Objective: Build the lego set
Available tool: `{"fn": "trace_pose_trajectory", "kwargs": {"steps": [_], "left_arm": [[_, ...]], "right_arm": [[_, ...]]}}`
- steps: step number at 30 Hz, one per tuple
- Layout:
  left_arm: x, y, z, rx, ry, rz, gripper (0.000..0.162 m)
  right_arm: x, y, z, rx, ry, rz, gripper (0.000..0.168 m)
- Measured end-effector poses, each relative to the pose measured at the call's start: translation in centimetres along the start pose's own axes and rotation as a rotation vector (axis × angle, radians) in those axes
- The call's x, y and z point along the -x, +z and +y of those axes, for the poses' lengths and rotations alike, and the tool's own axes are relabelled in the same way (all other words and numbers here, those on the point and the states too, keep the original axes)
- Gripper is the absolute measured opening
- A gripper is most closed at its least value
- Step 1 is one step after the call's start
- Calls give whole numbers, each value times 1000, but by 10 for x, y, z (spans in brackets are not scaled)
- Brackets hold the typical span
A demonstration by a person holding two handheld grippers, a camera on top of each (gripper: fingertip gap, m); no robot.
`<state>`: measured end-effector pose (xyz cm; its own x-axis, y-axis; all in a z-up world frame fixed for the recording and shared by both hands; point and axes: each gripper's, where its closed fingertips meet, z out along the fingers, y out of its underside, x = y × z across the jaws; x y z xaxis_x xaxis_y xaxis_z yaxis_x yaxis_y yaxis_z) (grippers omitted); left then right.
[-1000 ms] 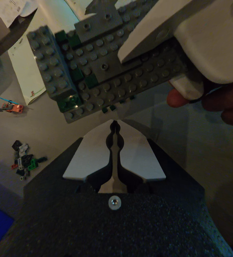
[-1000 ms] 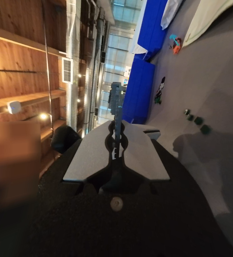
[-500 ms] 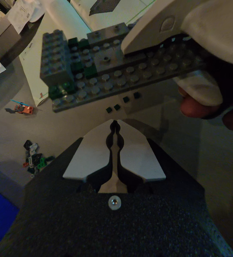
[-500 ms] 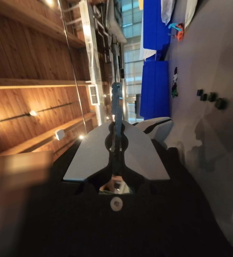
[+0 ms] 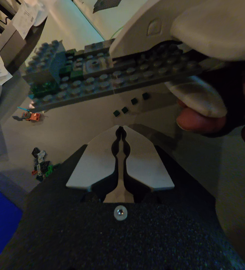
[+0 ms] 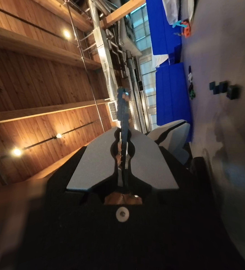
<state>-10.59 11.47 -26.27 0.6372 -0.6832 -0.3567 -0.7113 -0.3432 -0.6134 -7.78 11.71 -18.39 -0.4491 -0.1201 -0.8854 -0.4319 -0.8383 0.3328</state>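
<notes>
While the left gripper (image 5: 120,127) hangs with its tips pressed together on nothing, the grey lego plate (image 5: 104,81) is held above the table (image 5: 75,131) and four dark green bricks (image 5: 124,109). Seen edge-on from the right wrist, the right gripper (image 6: 122,131) is clamped on that plate (image 6: 123,111).

Bare table (image 5: 78,131) lies open ahead of the left tool (image 5: 120,127), under the raised grey build (image 5: 98,81); 4 dark-green pieces (image 5: 124,109) dot it.

The left wrist view looks down along its fingers at the grey table (image 5: 69,131), close. The right wrist view is rolled sideways, table (image 6: 221,58) at right. Both show the four dark studs (image 5: 131,104).
</notes>
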Motion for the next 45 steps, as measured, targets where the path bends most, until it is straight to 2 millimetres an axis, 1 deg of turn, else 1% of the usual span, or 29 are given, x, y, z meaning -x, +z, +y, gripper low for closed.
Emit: {"fn": "trace_pose_trajectory", "kwargs": {"steps": [8,15,18,21,24,28,31,36,45], "left_arm": [[0,0,0,0,8,-2,0],[-1,0,1,4,16,-5,0],[-1,1,3,12,18,0,0],[-1,1,3,13,8,4,0],[0,1,5,17,-3,3,0],[2,2,5,15,-19,2,0],[2,2,4,14,-20,1,0],[2,2,4,12,-14,-2,0],[-1,0,3,12,4,-6,0]], "right_arm": [[2,2,-1,3,-10,11,8],[-1,4,-3,18,-51,52,7],[-6,4,-8,34,-194,139,8],[-6,2,-18,53,-358,197,8],[-1,1,-24,72,-507,222,7],[6,3,-27,86,-658,216,7],[7,7,-26,104,-709,216,7],[5,10,-24,120,-727,227,7],[-4,9,-24,152,-756,326,7]]}}
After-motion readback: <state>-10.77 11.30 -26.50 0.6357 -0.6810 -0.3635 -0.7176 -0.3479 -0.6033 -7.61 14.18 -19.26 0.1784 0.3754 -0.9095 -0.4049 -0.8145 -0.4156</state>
